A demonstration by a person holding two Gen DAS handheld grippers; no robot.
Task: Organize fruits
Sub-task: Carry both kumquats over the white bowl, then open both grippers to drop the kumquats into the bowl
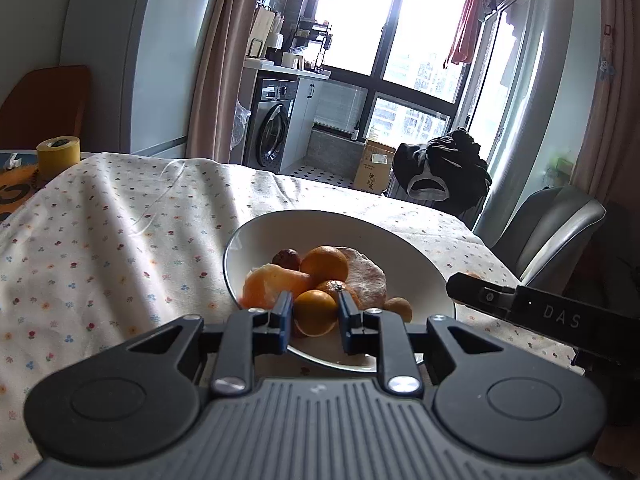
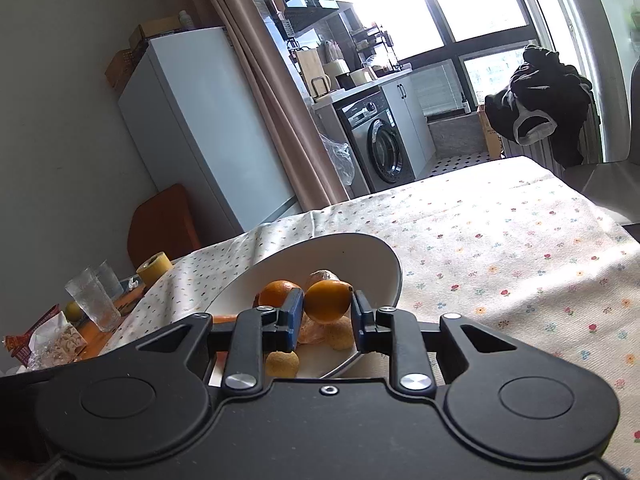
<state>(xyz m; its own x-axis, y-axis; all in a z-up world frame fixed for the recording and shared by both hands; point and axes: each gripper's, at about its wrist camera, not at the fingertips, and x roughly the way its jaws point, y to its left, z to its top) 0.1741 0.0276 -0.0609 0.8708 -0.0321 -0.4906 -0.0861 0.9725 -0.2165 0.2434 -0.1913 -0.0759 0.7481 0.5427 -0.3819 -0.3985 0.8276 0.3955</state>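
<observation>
Left gripper [image 1: 314,312]: jaws closed on a small orange [image 1: 315,312], held low over the near rim of the white bowl [image 1: 256,236].
Right gripper [image 2: 325,307]: jaws clamped on a second small orange [image 2: 328,301], held above the bowl's [image 2: 360,248] near right edge; whether it clears the pile below, I cannot tell.

Bowl contents: several oranges, a peeled citrus [image 1: 266,284], a dark brown fruit [image 1: 286,258], a pale flat piece [image 1: 366,276], a small yellowish fruit [image 1: 398,307].

Step in hand, as judged: each claw carries one fruit to or from the pile. Handling note: round, smooth skins roll; keep the squeeze steady, move level, and set down into a hollow among the others, not on a crown.

Obstructions: the two grippers sit near each other over one bowl, so crossing paths risks a knock; the bowl rim lies just under both.

Surroundings: floral tablecloth [image 1: 120,232]; yellow tape roll [image 1: 58,156] far left; drinking glasses [image 2: 94,300] and snack packets [image 2: 44,340] at the left table end; grey chair [image 1: 552,224] right.
</observation>
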